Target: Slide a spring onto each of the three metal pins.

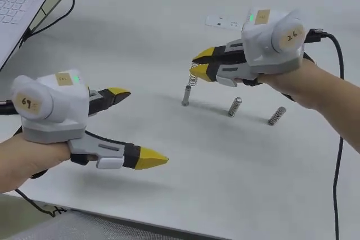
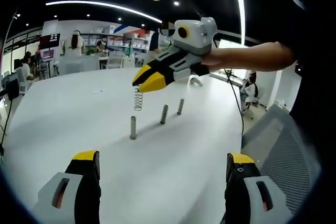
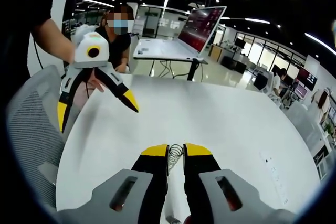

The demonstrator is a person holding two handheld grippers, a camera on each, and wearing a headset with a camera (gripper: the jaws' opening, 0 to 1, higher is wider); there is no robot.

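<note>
1. Wide open and empty at the near left: left gripper (image 1: 143,126), well apart from the pins. Little danger here, unless swung in to help and bumped against the row.
2. Standing upright on the table (image 1: 169,21) with nothing on it yet: bare pin (image 1: 185,95). Hanging just above its top and slightly to one side, not threaded on: spring (image 1: 193,78). Lowering it off-line would likely catch the bottom coil on the pin's rim, then bend the spring or lean the pin over. Cannot tell whether the pin is fixed to the table.
3. Closed almost fully on the spring's top coils: right gripper (image 1: 195,66). Squeezing harder could crush the coils or flick the spring out sideways. Letting go before the coils ring the pin would probably drop it and send it rolling away.
4. Further right, apparently wearing springs already: middle pin (image 1: 234,106) and end pin (image 1: 277,115), both near the right hand. Dipping that hand during the lowering could brush them.
5. Far right, trailing from the right gripper: cable (image 1: 339,139). Could drag across the end pin if pulled inward.
</note>
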